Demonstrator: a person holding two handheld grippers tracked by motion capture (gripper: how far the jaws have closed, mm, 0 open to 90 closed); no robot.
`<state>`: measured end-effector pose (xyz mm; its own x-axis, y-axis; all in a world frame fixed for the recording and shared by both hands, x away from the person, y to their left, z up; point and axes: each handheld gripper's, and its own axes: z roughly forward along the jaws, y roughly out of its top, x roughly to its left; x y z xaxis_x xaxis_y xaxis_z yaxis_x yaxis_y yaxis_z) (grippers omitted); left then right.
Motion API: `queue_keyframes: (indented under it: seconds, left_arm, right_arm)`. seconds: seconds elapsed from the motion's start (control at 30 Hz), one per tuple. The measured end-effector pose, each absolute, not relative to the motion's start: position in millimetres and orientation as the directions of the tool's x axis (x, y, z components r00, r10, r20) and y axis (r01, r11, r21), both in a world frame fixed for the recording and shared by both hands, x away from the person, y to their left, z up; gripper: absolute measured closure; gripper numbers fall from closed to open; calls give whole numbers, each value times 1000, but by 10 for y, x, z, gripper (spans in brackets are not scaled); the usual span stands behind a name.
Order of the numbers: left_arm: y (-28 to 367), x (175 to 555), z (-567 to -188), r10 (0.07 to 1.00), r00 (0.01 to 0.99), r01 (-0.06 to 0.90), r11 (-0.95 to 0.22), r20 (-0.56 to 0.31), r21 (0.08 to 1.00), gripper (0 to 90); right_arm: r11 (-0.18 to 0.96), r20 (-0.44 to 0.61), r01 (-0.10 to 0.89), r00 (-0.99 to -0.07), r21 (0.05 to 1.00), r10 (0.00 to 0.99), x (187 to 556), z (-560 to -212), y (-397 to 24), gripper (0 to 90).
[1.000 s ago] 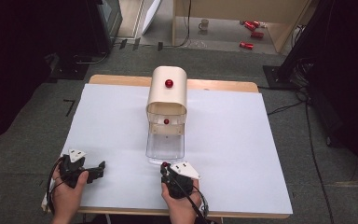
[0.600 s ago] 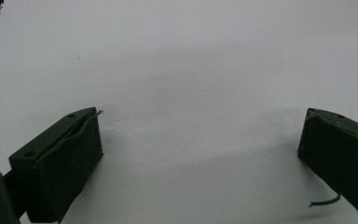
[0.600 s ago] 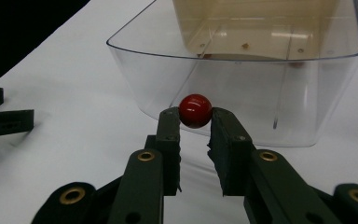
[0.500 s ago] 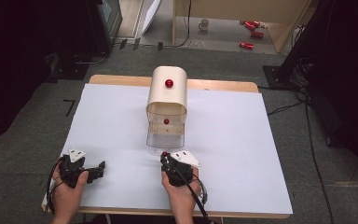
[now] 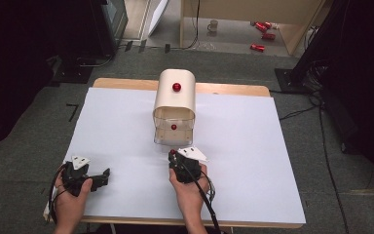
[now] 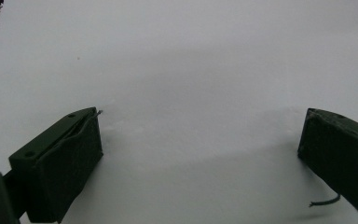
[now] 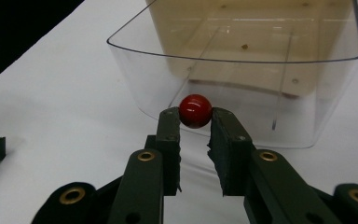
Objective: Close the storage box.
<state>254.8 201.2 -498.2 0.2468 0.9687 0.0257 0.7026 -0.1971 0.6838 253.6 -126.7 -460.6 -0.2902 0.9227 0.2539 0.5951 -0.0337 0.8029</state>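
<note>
Near the front left edge of the white table, the left gripper rests with its jaws spread wide and nothing between them. To the right, the right gripper pinches a red ball at its tips. Just beyond stands a clear drawer, pulled out of a cream box; the ball is probably the drawer's knob.

Bright even overhead light on white table; surroundings dark; soft shadows; close-ups slightly soft.
</note>
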Motion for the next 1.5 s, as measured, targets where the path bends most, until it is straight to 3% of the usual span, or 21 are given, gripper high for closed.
queue_keyframes:
  seconds: [1.2, 1.27, 1.3, 1.33, 1.37, 1.4, 1.43, 1.47, 1.5]
  left_arm:
    - [2012, 2548, -4982, 969, 247, 702, -197, 26, 684, 0]
    - [2012, 2548, -4982, 969, 247, 702, -198, 27, 684, 0]
    - [2012, 2548, -4982, 969, 247, 702, -198, 26, 684, 0]
    - [2012, 2548, -4982, 969, 247, 702, -197, 26, 684, 0]
    - [2012, 2548, -4982, 969, 247, 702, -198, 26, 684, 0]
    - [2012, 2548, -4982, 969, 247, 702, -197, 26, 684, 0]
    - [2012, 2548, -4982, 969, 247, 702, -197, 26, 684, 0]
    - [2012, 2548, -4983, 969, 247, 702, -197, 26, 684, 0]
    - [2012, 2548, -4982, 969, 247, 702, -197, 26, 684, 0]
  right_arm:
    - [-31, 252, 601, -287, 799, 924, 3032, -4666, -1327, 747]
    - [-37, 255, 590, -291, 806, 922, 3021, -4664, -1335, 717]
    - [-36, 266, 586, -310, 809, 913, 3012, -4655, -1353, 605]
    - [-36, 266, 586, -310, 809, 913, 3012, -4655, -1353, 605]
    - [-12, 251, 586, -327, 810, 911, 3002, -4644, -1371, 475]
    - [-12, 251, 586, -327, 810, 911, 3002, -4644, -1371, 475]
    - [8, 230, 593, -325, 805, 917, 2994, -4630, -1400, 326]
    - [8, 230, 593, -325, 805, 917, 2994, -4630, -1400, 326]
    - [21, 210, 593, -318, 805, 924, 2974, -4612, -1447, 223]
